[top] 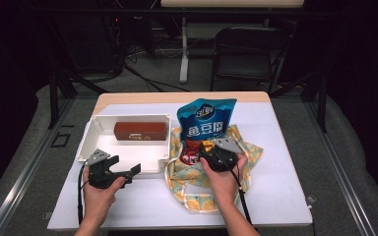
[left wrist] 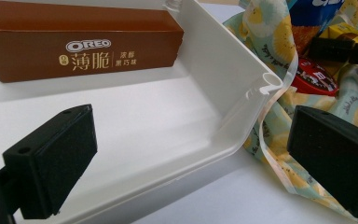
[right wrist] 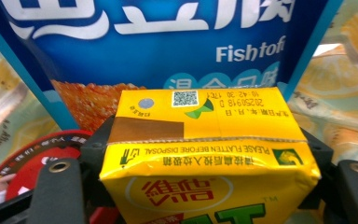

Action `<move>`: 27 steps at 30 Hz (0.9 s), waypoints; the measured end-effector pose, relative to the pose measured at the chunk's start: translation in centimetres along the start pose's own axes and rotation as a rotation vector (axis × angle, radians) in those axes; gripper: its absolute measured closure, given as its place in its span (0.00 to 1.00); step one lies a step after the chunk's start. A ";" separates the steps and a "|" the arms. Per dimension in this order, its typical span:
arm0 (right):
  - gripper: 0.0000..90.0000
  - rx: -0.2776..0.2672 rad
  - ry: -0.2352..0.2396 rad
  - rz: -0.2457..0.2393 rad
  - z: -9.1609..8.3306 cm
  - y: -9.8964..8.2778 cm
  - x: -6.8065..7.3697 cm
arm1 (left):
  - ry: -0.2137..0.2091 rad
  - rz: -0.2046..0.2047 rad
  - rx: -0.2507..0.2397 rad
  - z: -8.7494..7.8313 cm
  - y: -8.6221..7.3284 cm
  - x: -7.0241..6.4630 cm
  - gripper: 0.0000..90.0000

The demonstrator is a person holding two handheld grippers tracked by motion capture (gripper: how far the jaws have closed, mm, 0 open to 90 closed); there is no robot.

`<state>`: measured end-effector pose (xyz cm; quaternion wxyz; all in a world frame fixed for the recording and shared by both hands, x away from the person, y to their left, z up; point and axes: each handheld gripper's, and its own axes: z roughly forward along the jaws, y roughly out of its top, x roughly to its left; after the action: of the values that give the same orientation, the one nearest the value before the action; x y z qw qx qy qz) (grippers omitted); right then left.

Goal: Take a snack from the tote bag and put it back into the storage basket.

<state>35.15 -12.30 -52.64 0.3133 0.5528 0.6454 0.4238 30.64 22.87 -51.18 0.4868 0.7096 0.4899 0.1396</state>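
Fingers of the right gripper stand on either side of the yellow drink carton, one black pad against each narrow end; they appear to bear on its sides, so the grip is judged to be made or at the point of being made. The carton sits on the lemon-print cloth bag, just in front of the blue Fishtofu pouch and beside a red round packet.

Handling, as a judgement: the carton is a sealed paper brick, light to moderate in weight and probably full. Its walls are stiff at the folded edges but give in the middle of each face, so hard pressure would dent it. The surface is smooth and somewhat slippery. The best hold is across the two end faces near the folded seams, low enough that it cannot pivot.

Pose: the right hand reaches forward over the bag with the gripper pointing away and slightly down. The left gripper rests near the front corner of the white plastic box, fingers spread wide and empty. A brown Oreo box lies inside the white box.
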 end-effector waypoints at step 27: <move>0.32 -0.039 0.164 -0.005 -5.1 5.7 -1.6 | -0.142 0.178 -0.043 2.6 1.0 -5.3 0.13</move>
<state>33.61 -14.73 -45.39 0.2713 0.5083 0.6618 0.4796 30.42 16.93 -50.11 0.5210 0.7478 0.3863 0.1422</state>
